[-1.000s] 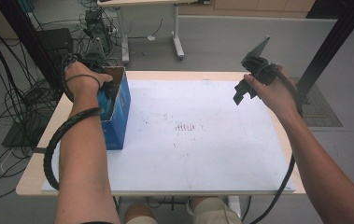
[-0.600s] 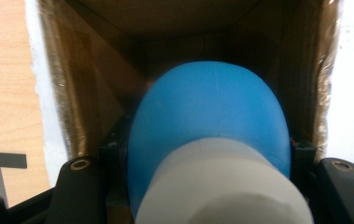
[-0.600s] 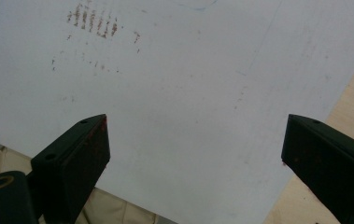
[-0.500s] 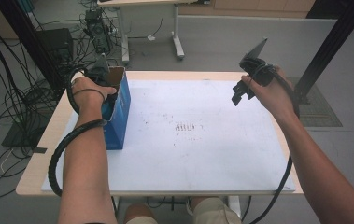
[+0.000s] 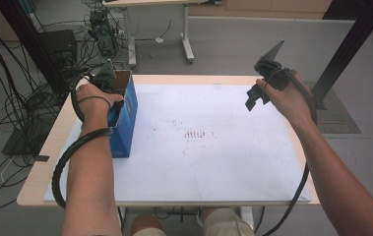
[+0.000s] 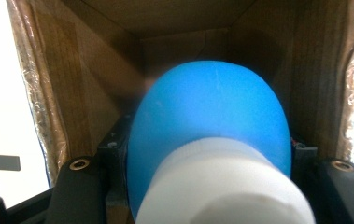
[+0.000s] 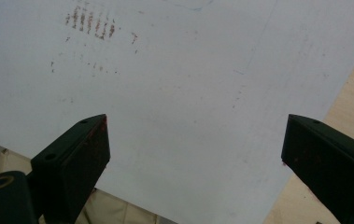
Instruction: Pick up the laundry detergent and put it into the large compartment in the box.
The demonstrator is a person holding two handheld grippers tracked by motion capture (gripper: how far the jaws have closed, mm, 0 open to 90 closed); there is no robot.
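At the table's left edge stands an open cardboard box with blue outer walls. My left gripper reaches down into it from above, and the hand hides the jaws. In the left gripper view the left gripper is shut on a rounded blue object with a white end, held between the box's brown inner walls. My right gripper hovers above the far right of the table. Its jaws stand wide open over the white sheet, nothing between them.
A white sheet covers most of the wooden table, with faint brown marks near its middle. Cables and equipment lie on the floor at the far left. A black post stands at the right.
My left hand has sunk lower into the blue box with the object still gripped. The right hand has stayed in place.
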